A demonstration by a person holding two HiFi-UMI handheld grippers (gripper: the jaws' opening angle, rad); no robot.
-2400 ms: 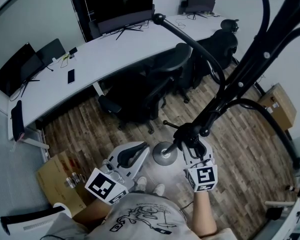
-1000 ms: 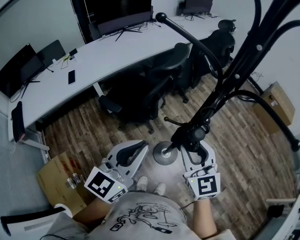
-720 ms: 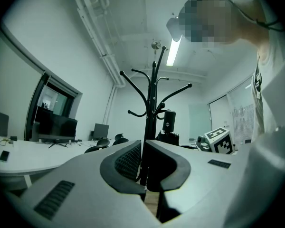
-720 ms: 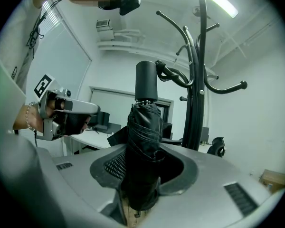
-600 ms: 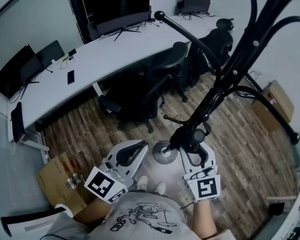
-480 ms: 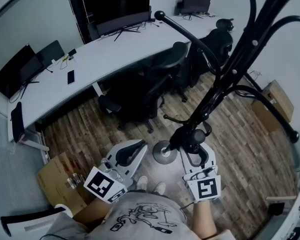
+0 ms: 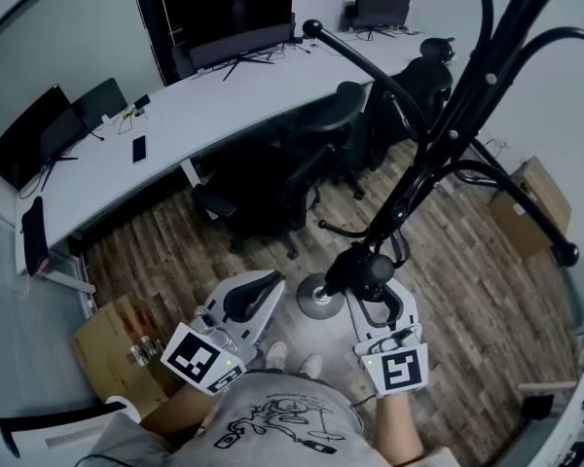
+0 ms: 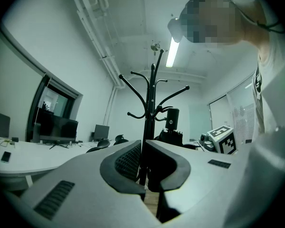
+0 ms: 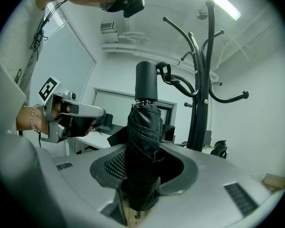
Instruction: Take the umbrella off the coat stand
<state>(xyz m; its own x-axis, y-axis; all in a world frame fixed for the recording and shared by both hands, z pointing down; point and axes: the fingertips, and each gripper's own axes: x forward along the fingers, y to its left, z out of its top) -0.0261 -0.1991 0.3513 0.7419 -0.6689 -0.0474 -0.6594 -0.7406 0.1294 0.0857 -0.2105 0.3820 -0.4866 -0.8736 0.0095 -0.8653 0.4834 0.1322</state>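
Fingers (image 9: 115, 166) of our right gripper (image 9: 143, 172) are clamped on the folded umbrella (image 9: 143, 132), one pad on each side of its bundled canopy, well below the handle (image 9: 146, 82). We hold it upright. Its long axis runs straight up across the fingers, which point level, so the handle stands high above the grip and the lower end shows just beneath it. What the coming move turns on is the top end. A strap (image 9: 162, 70) loops out from the handle toward the stand (image 9: 203, 94) and sits just beside the curled end of a low hook (image 9: 179, 86). We cannot tell whether the loop is round that hook or free of it. In the right gripper view the stand's pole lies beyond the umbrella and to its right, near but with clear space between them. In the head view the umbrella sits on our side of the pole. So, as we judge it, the umbrella must come toward us and away from the hook's tip, kept upright so that the strap slides off and does not snag. Our left gripper (image 8: 143, 151) hangs well off to the left, its fingers drawn together with only a sliver between them and nothing in them. The right one is placed to finish.
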